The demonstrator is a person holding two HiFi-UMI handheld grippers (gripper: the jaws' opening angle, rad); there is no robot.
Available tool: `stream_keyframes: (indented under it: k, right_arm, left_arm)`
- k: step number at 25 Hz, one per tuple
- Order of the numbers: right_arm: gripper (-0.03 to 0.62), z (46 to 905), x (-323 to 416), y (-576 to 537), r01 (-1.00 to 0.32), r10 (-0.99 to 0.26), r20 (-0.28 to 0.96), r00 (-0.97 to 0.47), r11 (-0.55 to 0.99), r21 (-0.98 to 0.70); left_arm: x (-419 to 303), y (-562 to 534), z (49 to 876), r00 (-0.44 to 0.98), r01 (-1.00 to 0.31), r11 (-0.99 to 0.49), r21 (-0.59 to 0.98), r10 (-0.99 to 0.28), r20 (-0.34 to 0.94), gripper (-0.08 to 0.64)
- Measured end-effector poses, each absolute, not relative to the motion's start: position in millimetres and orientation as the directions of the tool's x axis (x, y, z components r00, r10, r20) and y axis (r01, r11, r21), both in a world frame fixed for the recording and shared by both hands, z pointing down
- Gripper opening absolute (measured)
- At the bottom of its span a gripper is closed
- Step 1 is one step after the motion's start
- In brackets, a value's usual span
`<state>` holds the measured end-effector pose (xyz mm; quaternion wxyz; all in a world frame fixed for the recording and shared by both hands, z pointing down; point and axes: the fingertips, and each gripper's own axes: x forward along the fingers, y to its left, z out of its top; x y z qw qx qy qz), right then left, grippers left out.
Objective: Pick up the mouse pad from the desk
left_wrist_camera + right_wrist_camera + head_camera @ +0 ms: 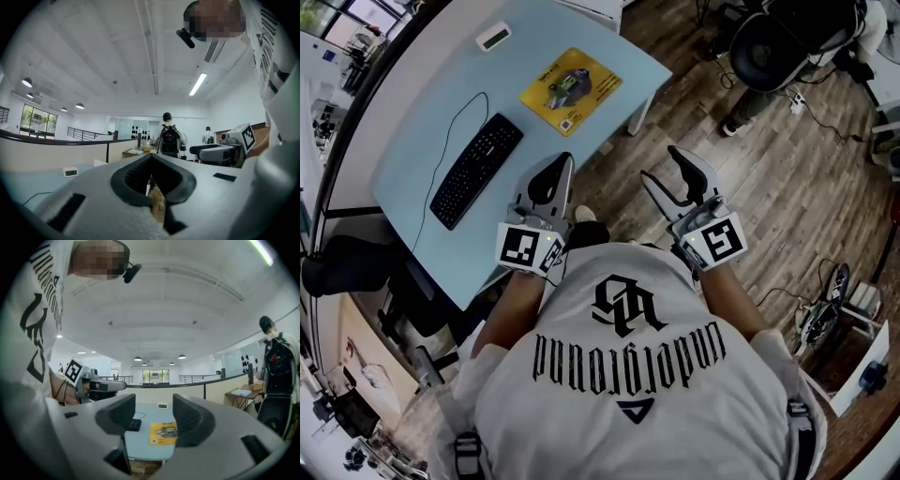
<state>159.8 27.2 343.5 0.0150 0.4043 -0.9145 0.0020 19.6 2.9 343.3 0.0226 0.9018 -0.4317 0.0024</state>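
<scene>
The yellow mouse pad [570, 90] lies flat near a corner of the desk [412, 141], beside a black keyboard [476, 169]; the small white device [493, 37] beyond it may be a clock. Both grippers are well apart from the pad: the left gripper [565, 159] has its jaws pressed together, and the right gripper [661, 164] is spread and empty.

Black keyboard [476, 171], small digital clock [493, 37]

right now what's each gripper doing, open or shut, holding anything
Left gripper: shut, nothing held.
Right gripper: open, nothing between the jaws; the mouse pad lies ahead on the desk.
</scene>
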Motion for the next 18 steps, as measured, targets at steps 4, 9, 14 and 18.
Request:
stream_keyframes:
  k: [4,9,14,18]
  right_arm:
    - [0.239,339.0,120.8,-5.5,-0.723,-0.723,0.035,-0.69,0.691,0.021]
    - [0.239,334.0,70.5,-39.0,-0.696,-0.697,0.048,-0.716,0.717,0.036]
    - [0.239,335.8,31.8,-62.4,-0.678,-0.678,0.06,-0.732,0.734,0.032]
    - [0.239,343.1,7.8,-80.7,-0.65,-0.65,0.088,-0.755,0.76,0.03]
  left_arm:
    - [-12.2,-24.8,341.4,0.621,-0.783,-0.62,0.051,-0.784,0.013,0.006]
    - [-57.7,-53.9,336.9,0.618,-0.786,-0.618,0.038,-0.786,0.008,0.006]
    - [-92.5,-68.7,343.4,0.608,-0.794,-0.606,0.048,-0.794,0.023,0.008]
    - [-113.4,-78.1,348.4,0.585,-0.811,-0.583,0.054,-0.81,0.036,0.008]
